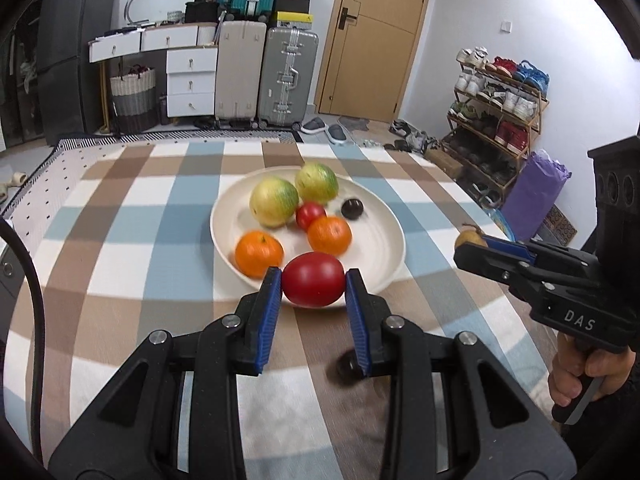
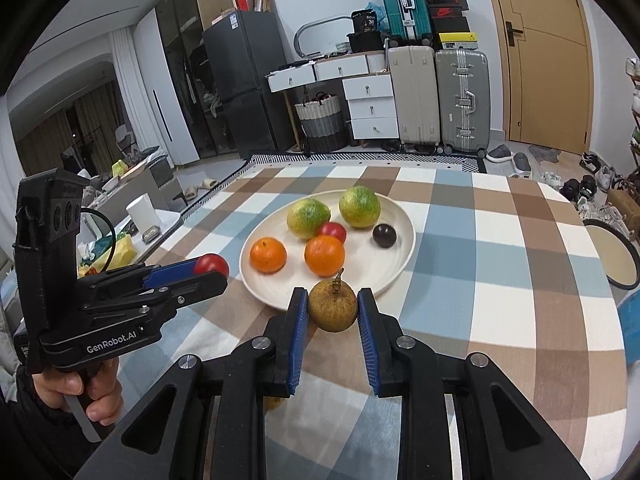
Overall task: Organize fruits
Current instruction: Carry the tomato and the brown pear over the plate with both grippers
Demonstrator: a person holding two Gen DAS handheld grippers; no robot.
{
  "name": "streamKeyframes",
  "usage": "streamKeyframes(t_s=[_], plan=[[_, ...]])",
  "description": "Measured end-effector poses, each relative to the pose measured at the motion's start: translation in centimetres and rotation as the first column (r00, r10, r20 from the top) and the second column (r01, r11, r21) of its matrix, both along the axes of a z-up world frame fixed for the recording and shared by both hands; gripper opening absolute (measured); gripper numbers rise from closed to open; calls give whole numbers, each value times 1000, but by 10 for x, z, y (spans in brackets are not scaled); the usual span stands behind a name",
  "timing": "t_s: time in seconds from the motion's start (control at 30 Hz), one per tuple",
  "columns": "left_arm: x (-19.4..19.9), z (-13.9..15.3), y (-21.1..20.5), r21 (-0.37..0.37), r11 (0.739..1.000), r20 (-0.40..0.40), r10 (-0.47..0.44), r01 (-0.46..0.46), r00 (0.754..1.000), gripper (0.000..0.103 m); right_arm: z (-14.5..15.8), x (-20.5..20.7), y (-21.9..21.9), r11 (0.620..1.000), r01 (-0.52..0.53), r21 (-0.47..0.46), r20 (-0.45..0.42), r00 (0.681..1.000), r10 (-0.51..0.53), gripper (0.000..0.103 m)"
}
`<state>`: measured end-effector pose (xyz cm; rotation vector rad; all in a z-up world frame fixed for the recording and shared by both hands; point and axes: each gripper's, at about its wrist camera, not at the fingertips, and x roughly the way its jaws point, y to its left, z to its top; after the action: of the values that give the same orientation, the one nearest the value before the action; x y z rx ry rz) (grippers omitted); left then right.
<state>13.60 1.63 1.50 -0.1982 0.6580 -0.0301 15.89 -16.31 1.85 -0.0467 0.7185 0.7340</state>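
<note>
A white plate on the checked tablecloth holds two green-yellow citrus fruits, two oranges, a small red tomato and a dark plum. My left gripper is shut on a large red tomato held above the plate's near rim; it also shows in the right wrist view. My right gripper is shut on a brown stemmed fruit, held just before the plate's near rim; that fruit also shows in the left wrist view.
A dark round fruit lies blurred on the cloth under my left fingers. A round stool stands off the table's right edge. Suitcases, drawers and a shoe rack stand beyond the far edge.
</note>
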Motion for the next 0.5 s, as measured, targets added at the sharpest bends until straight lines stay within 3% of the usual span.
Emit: streamKeyframes(t_s=[0.5], plan=[[42,-1,-1,43,999,24,-5,3,1000,29,0,37,14,999,21,42,11,1000,-21,26]])
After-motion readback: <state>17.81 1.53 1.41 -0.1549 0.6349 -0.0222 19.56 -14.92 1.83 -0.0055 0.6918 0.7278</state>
